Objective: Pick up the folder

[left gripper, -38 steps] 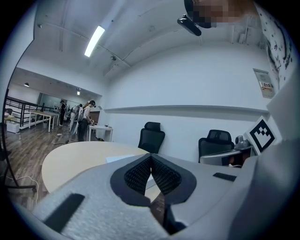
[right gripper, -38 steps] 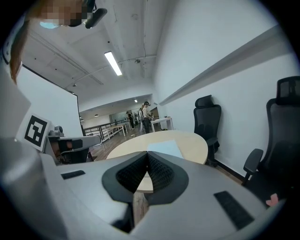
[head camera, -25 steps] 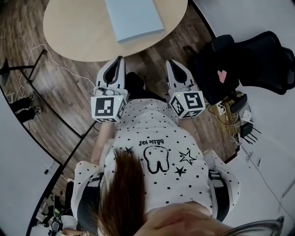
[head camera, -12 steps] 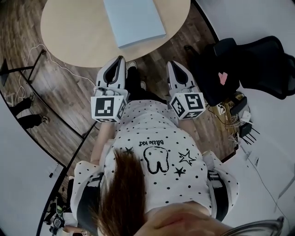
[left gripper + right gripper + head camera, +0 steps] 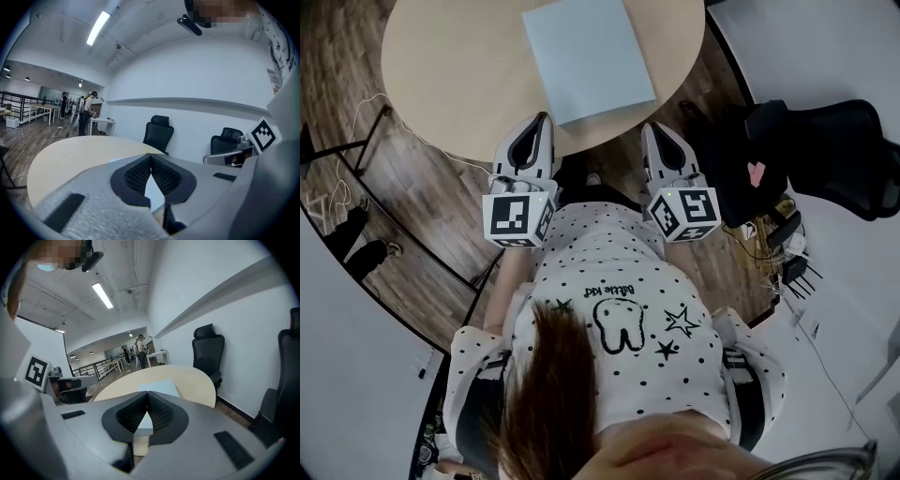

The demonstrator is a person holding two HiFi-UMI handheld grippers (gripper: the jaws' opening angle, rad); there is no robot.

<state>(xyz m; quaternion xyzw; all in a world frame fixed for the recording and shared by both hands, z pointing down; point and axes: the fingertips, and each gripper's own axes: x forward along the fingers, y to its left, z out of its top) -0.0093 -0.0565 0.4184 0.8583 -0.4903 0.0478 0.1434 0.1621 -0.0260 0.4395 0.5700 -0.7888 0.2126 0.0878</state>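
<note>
A light blue folder (image 5: 589, 56) lies flat on the round beige table (image 5: 441, 75), close to its near edge. My left gripper (image 5: 542, 120) is shut and empty, its tips over the table's near rim just left of the folder. My right gripper (image 5: 654, 128) is also shut and empty, its tips at the rim by the folder's near right corner. In the left gripper view the closed left gripper (image 5: 151, 157) points at the table (image 5: 70, 154). In the right gripper view the folder (image 5: 161, 386) shows just beyond the closed right gripper (image 5: 148, 393).
Black office chairs (image 5: 825, 141) stand to the right on the wooden floor, with cables (image 5: 769, 234) beside them. A thin black frame (image 5: 366, 178) and a white cord run along the left. Another chair (image 5: 158, 133) sits behind the table. People (image 5: 84, 115) stand far off.
Both grippers have moved forward towards the table, still shut. The folder and table edge now lie nearer, with the jaw tips over the rim instead of over the floor.
</note>
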